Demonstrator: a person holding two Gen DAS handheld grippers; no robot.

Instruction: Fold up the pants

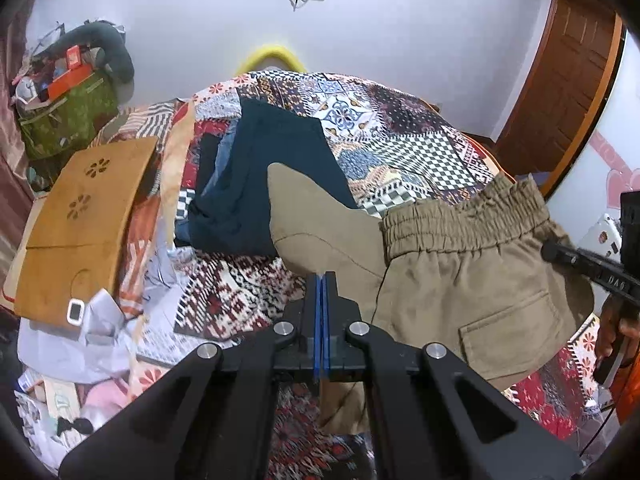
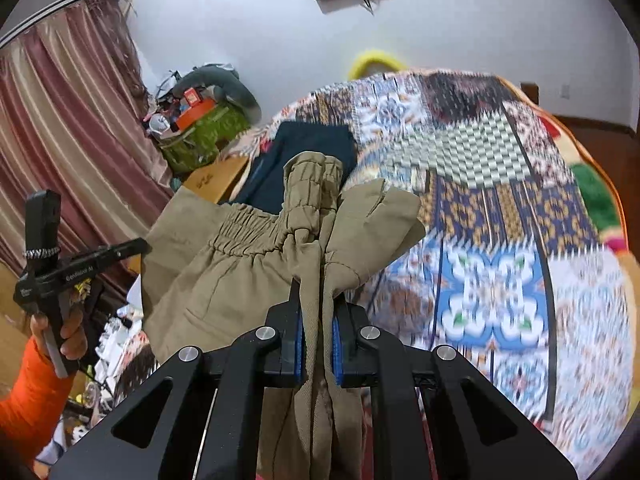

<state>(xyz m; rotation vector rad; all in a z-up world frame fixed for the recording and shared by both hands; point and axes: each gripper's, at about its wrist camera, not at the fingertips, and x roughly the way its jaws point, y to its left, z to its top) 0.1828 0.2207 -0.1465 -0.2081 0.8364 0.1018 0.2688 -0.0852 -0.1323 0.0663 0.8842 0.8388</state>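
Khaki pants (image 1: 460,264) between 2 clamped grippers, left gripper (image 1: 322,280), right gripper (image 2: 318,300)

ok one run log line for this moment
step: fold pants | left gripper: shut on khaki pants | right gripper: shut on khaki pants | pants: lifted above bed

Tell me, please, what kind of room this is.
Probably a bedroom in a home: a bed under a patchwork cover, a curtain and a wooden door, with khaki pants held above the bed.
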